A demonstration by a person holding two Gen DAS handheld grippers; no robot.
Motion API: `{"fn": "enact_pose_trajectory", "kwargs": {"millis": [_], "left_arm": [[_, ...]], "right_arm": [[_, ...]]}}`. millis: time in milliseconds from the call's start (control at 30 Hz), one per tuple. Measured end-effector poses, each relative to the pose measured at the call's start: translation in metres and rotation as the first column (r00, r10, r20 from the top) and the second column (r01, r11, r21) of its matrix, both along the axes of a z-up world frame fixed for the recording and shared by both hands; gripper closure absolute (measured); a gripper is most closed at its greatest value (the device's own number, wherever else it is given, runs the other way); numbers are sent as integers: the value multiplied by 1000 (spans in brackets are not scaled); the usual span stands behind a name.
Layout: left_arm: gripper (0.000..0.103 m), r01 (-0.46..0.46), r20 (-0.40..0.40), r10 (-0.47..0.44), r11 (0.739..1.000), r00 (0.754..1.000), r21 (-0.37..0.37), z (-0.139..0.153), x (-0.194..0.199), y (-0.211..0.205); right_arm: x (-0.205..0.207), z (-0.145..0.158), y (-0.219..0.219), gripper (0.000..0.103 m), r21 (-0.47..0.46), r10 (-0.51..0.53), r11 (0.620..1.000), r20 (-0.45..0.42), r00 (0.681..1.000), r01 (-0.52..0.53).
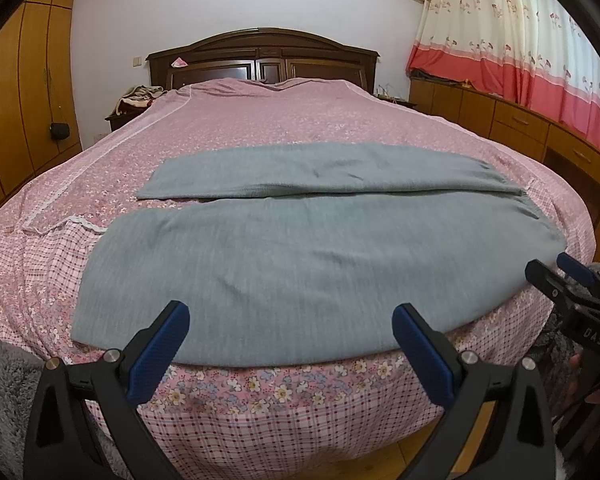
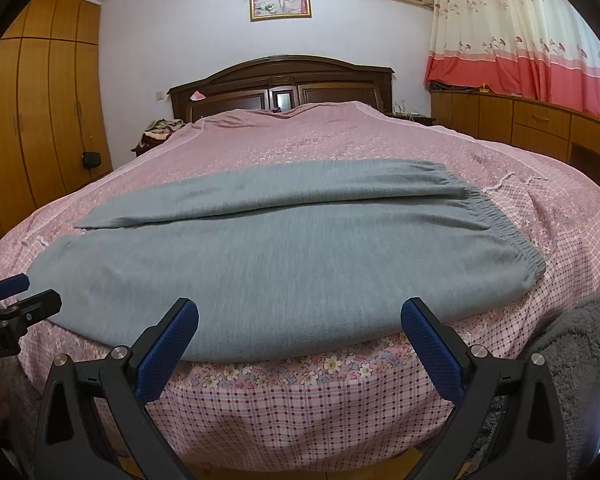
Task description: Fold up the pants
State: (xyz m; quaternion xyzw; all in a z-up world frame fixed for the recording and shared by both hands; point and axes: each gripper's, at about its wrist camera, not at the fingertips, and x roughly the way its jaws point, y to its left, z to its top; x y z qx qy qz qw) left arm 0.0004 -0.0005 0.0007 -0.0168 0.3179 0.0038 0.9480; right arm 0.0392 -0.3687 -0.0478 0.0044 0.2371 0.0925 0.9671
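One pair of grey knit pants (image 1: 300, 256) lies flat across the near end of the pink floral bedspread (image 1: 260, 120), waistband (image 2: 500, 224) to the right, both legs running left, the near leg touching the near edge of the bed. I hold my left gripper (image 1: 290, 336) just off that near edge with its jaws spread wide and nothing between them; my right gripper (image 2: 300, 332) hangs the same way, released and empty, further right toward the waist. I judge the fold not yet begun. Two things could go wrong: the soft knit may bunch if I pinch only the top layer, and the near leg, so close to the edge, could slide off the bed if I drag it instead of lifting. I count one pair of pants, two legs, two grippers, one bed.
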Motion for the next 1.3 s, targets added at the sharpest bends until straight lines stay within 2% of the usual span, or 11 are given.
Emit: {"fn": "enact_pose_trajectory", "kwargs": {"millis": [267, 433, 833, 900, 1067, 1133, 1300], "left_arm": [[0, 3, -4, -3, 1000, 1000, -8, 2, -2, 0], [0, 4, -5, -3, 1000, 1000, 11, 1, 0, 3], [0, 8, 39, -10, 999, 999, 46, -1, 0, -2], [0, 15, 10, -15, 1000, 1000, 17, -3, 2, -2], [0, 19, 2, -19, 1000, 1000, 10, -6, 3, -4], [0, 17, 25, -18, 1000, 1000, 11, -5, 3, -6], [0, 13, 2, -13, 1000, 1000, 19, -9, 6, -5]], "right_arm": [[-1, 0, 2, 0, 1, -2, 1000, -2, 1000, 2], [0, -1, 2, 0, 0, 1, 1000, -5, 1000, -1], [-1, 0, 5, 0, 14, 23, 1000, -5, 1000, -23], [-2, 2, 7, 0, 23, 49, 999, 4, 999, -49], [-6, 1, 21, 0, -25, 74, 997, 13, 997, -74], [-6, 1, 25, 0, -37, 83, 996, 11, 997, -82], [-6, 2, 26, 0, -48, 79, 996, 11, 997, -78]]}}
